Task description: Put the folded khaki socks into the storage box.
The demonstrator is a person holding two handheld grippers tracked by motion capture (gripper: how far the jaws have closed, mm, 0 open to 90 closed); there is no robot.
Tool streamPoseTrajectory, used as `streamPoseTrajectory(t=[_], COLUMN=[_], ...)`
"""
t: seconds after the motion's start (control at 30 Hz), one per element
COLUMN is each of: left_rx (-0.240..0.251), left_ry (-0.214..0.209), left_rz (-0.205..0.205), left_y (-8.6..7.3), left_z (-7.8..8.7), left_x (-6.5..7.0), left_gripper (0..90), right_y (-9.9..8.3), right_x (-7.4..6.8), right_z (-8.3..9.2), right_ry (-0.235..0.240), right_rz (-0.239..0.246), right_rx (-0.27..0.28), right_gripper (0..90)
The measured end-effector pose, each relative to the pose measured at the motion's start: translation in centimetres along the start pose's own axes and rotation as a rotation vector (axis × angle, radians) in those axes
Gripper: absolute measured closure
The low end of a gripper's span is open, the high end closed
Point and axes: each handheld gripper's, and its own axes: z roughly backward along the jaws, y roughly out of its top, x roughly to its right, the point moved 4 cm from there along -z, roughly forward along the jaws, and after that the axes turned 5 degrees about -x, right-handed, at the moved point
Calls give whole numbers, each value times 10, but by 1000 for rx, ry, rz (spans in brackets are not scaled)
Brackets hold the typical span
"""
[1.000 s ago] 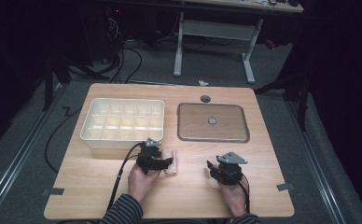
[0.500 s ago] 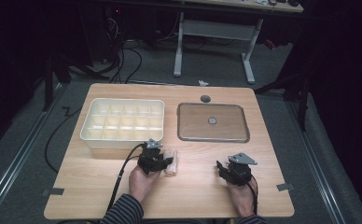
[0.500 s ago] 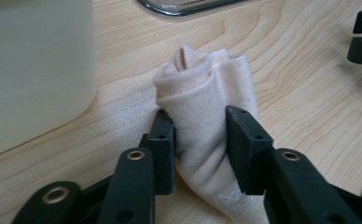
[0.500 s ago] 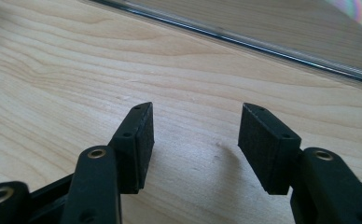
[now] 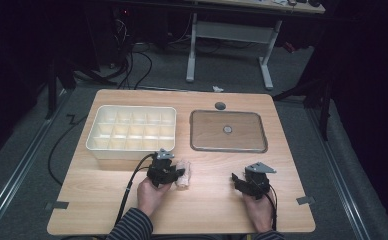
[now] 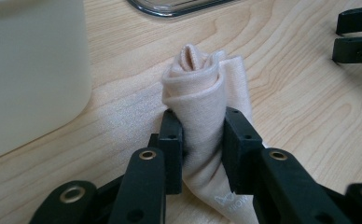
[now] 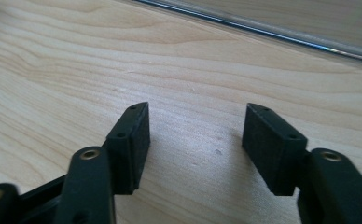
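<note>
Left claw (image 6: 202, 140) pinching a rolled, cream-coloured cloth (image 6: 202, 93) between its 2 jaws, which have just been closing onto the roll; the cloth lies on the wooden worktop (image 5: 207, 210), just in front of the white compartment tray (image 5: 132, 131) and near the worktop's front edge, its rolled end pointing away from the claw; right claw (image 7: 195, 140) well apart to the right, jaws spread wide and just been opening, nothing between them but bare wood; in the high view the left claw (image 5: 174, 174) sits against the cloth (image 5: 183, 175), the right claw (image 5: 239, 181) low over the worktop below the clear lid (image 5: 228, 131), which lies flat beside the tray.
</note>
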Motion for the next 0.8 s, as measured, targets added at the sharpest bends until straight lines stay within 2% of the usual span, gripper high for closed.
streamPoseTrajectory(t=[0.4, 0.8], left_rx=[-7, -4], left_ry=[-26, -21], left_rz=[-19, -28], left_y=[1, -1], left_z=[6, 15], left_x=[0, -1], left_gripper=[718, 727], right_y=[0, 0], right_x=[-1, -1], right_z=[0, 0], right_ry=[-5, -5], right_rz=[9, 7], right_rx=[-3, -3], right_gripper=[401, 400])
